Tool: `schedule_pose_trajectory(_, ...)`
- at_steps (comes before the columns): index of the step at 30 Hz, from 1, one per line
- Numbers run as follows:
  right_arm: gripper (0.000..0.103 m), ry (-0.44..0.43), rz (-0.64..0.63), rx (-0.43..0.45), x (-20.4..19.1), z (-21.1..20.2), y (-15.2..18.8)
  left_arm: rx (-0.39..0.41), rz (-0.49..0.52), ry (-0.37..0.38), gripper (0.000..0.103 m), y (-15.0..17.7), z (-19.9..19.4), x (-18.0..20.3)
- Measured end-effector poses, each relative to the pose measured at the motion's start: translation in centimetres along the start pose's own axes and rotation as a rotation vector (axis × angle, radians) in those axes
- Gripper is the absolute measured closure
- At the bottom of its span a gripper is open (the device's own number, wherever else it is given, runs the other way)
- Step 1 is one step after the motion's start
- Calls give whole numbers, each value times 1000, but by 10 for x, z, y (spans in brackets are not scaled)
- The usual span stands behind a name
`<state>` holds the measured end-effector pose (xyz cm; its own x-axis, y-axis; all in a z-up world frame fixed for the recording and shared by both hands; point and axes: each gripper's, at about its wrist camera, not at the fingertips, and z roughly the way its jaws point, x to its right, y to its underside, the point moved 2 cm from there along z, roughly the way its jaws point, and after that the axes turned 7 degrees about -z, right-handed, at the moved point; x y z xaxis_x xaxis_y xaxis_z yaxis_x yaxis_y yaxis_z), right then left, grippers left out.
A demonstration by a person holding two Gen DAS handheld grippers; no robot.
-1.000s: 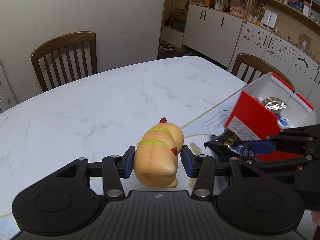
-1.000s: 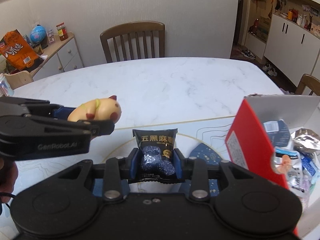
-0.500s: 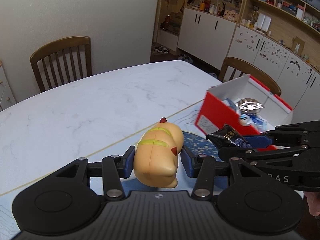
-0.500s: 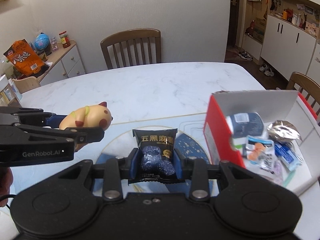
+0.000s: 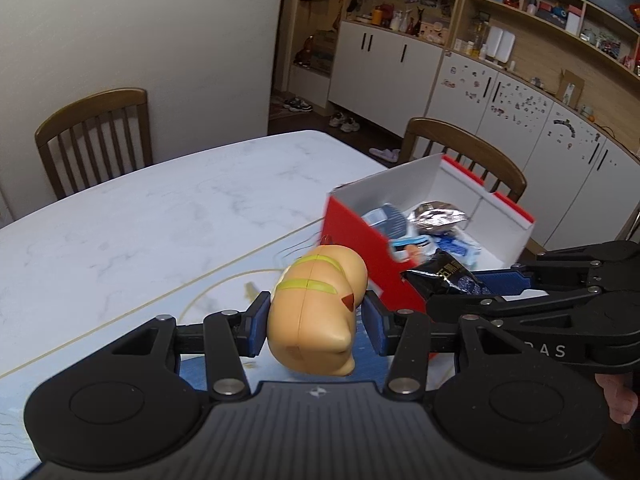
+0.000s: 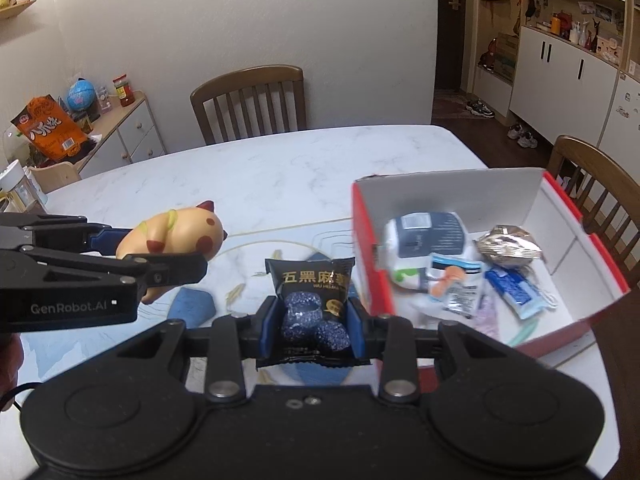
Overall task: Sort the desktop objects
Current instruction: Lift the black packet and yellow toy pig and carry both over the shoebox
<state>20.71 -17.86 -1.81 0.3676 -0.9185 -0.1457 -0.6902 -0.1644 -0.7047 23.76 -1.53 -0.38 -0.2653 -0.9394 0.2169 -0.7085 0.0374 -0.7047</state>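
left wrist view:
your left gripper (image 5: 316,322): fingers part way apart, blue pads clamped on both sides of the toy, so you have it held.
toy (image 5: 316,308): tan squishy animal figure with yellow-green stripes and a red-brown spot, lifted clear of the table (image 5: 160,216).
your right gripper (image 5: 472,288): comes in from the right edge, its blue fingers (image 5: 508,282) pinching the snack packet.
snack packet (image 5: 444,276): black, held in the air just at the near red wall of the box.
box (image 5: 360,240): red outside, white inside, open top, sits on the table to the right of the toy; packets and a foil wrapper (image 5: 440,214) lie inside.
chairs: one (image 5: 96,136) at the far left side of the table, one (image 5: 464,152) behind the box.

right wrist view:
your right gripper (image 6: 314,324): fingers narrowly spaced, pads pressed on the lower half of the snack packet (image 6: 312,304); you hold it upright above the table (image 6: 280,176), just left of the box (image 6: 368,260).
your left gripper (image 6: 132,256): enters from the left, gripping the toy (image 6: 176,236) off the table, well left of the box.
box contents: a white and dark pouch (image 6: 424,240), small blue and white sachets (image 6: 512,292), the foil wrapper (image 6: 508,246).
mat (image 6: 192,308): blue patterned, lies on the table under both grippers.
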Motion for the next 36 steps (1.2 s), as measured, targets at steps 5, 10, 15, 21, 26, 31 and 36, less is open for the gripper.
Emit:
schedule_pose_trajectory(5, 69, -4, 2, 1, 24, -10, 4, 0, 13, 12, 56, -4, 7, 28)
schedule_pose_trajectory(10, 69, -10, 10, -7, 50, -14, 8, -6, 18, 14, 56, -8, 18, 49)
schedule_pose_trajectory(15, 69, -7, 18, -12, 79, -16, 10, -13, 25, 21, 56, -13, 32, 70)
schedule_pose_trajectory(21, 69, -1, 14, -5, 111, -17, 7, -14, 36, 26, 56, -21, 50, 95)
schedule_pose_trajectory(26, 69, 2, 4, -5, 132, -15, 2, -21, 42, 28, 56, -27, 65, 112)
schedule_pose_trajectory(31, 69, 7, -6, -14, 153, -9, -1, -31, 56, 27, 56, -34, 80, 126)
schedule_pose_trajectory(36, 69, 21, -9, -28, 175, 0, -3, -50, 74, 19, 56, -39, 100, 136)
